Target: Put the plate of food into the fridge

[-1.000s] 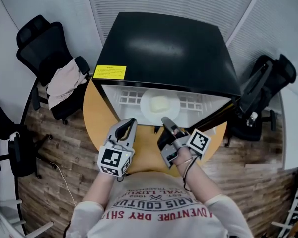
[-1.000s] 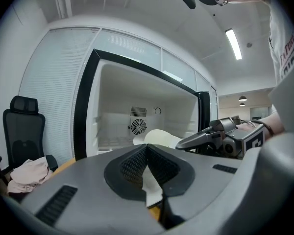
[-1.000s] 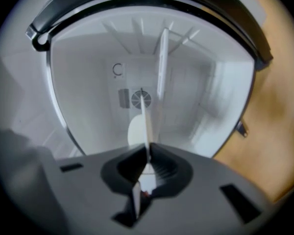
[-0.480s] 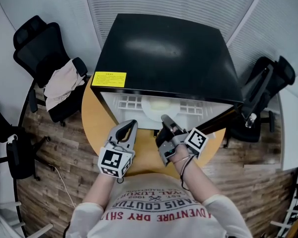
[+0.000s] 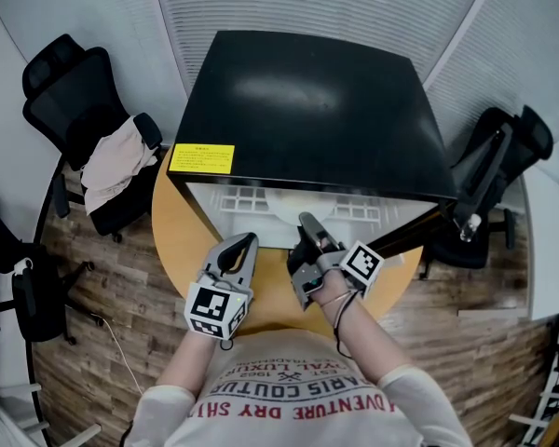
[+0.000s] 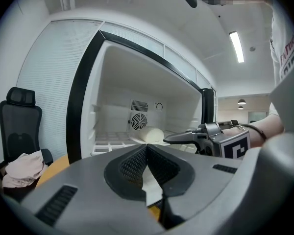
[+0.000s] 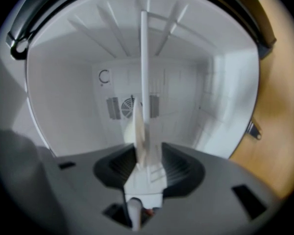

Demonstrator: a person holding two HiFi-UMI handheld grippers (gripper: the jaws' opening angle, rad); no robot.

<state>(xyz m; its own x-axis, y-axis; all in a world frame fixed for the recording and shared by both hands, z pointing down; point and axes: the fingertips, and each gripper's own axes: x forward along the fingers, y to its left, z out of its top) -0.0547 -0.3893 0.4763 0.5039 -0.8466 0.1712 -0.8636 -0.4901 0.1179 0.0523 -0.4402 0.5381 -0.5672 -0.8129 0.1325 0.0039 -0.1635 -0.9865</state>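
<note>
**Obs.:** Right gripper (image 7: 143,148): jaws opening, pads set apart. The plate (image 7: 138,141) shows edge-on between them, its near rim in the gap, and neither pad presses on it. In the head view the right gripper (image 5: 307,223) points into the fridge mouth at frame centre.

**Rev.:** Left gripper (image 6: 146,148)?

**Obs.:** Pads pressed together at the tips, nothing between them. In the head view the left gripper (image 5: 245,242) sits just left of the right one, over the table (image 5: 172,222) and outside the cabinet.

**Rev.:** Location of the plate?

**Obs.:** Inside the fridge (image 5: 307,101), on the white shelf (image 5: 238,198). The head view shows only the near arc of the plate (image 5: 296,207) below the black top's front edge. The left gripper view shows the pale food (image 6: 152,134) mid-frame, in front of the rear fan.

**Rev.:** Handling estimate?

**Obs.:** Judged stiff and thin-rimmed, so a pinch on the near rim should carry it. The surface looks smooth and is likely slippery under the pads. Material cannot be told, so it is treated as breakable. The food lies loose on top and could slide if the plate tips, so any re-grip should be on the near rim with the plate kept level. The placing looks essentially done.
</note>
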